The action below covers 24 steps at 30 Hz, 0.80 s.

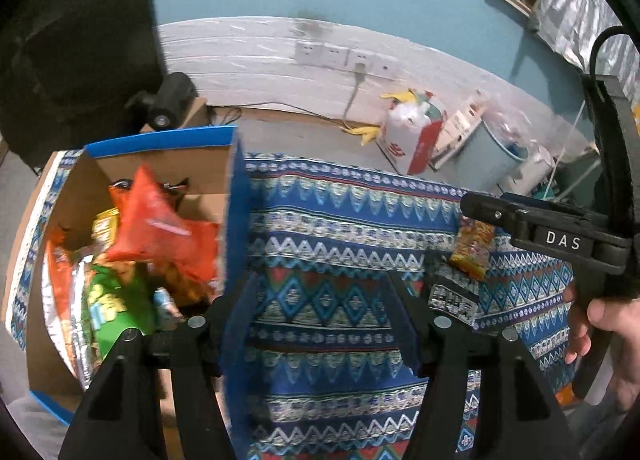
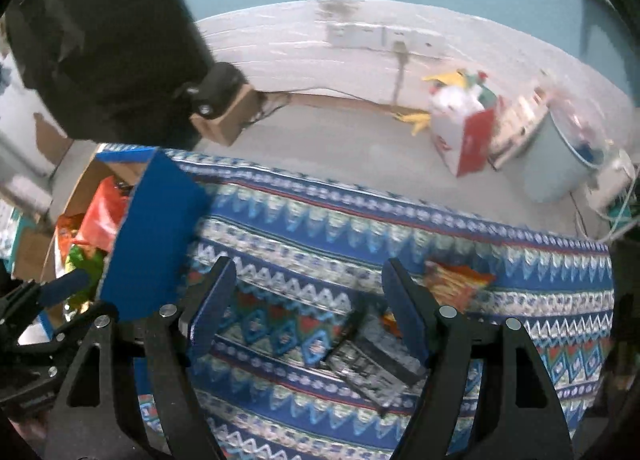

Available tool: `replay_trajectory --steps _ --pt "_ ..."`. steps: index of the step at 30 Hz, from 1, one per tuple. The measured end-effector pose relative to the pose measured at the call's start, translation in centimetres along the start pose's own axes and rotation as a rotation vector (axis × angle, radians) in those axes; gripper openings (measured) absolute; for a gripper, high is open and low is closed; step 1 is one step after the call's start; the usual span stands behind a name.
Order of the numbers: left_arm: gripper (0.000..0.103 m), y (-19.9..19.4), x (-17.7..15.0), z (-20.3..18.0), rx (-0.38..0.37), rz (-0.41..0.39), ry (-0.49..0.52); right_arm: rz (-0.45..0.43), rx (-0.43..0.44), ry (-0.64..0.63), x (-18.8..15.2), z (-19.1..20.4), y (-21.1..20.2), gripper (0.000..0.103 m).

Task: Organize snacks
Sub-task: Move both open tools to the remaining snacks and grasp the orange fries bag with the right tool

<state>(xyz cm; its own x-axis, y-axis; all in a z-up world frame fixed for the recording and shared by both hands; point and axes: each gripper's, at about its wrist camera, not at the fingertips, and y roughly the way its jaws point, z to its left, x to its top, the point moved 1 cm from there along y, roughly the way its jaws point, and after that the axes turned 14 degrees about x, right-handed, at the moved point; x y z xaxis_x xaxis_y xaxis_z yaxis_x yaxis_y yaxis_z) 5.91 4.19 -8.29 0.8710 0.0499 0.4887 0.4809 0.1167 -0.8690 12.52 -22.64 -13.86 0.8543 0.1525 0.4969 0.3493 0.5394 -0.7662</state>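
Observation:
A blue-edged cardboard box (image 1: 236, 196) stands at the left of the patterned table, holding several snack bags, with a red bag (image 1: 156, 224) on top and a green one (image 1: 116, 300) below. My left gripper (image 1: 324, 316) is open and empty, its fingers astride the box's right wall. A dark snack pack (image 2: 376, 364) and an orange-yellow snack bag (image 2: 456, 280) lie on the cloth. My right gripper (image 2: 312, 308) is open, just above the dark pack. The right gripper also shows in the left wrist view (image 1: 480, 208), above the orange-yellow bag (image 1: 472, 248).
The patterned blue tablecloth (image 2: 320, 220) covers the table. Beyond its far edge are a grey floor, a white and red bag (image 2: 460, 132), a pale blue bin (image 2: 560, 164), a small cardboard box with a black device (image 2: 224, 108) and wall sockets with cables.

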Motion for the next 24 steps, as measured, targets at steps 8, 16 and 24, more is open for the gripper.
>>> replay_trajectory --steps 8,16,24 --pt "0.070 1.7 0.3 -3.8 0.014 0.029 0.077 0.012 -0.038 0.062 -1.2 -4.5 -0.3 0.074" --pt "0.076 5.3 0.2 -7.1 0.049 0.088 0.160 0.077 -0.100 0.140 -2.5 -9.0 2.1 0.074" --pt "0.076 8.9 -0.3 -8.9 0.058 0.181 0.190 0.136 -0.150 0.223 -3.4 -12.1 5.3 0.074"
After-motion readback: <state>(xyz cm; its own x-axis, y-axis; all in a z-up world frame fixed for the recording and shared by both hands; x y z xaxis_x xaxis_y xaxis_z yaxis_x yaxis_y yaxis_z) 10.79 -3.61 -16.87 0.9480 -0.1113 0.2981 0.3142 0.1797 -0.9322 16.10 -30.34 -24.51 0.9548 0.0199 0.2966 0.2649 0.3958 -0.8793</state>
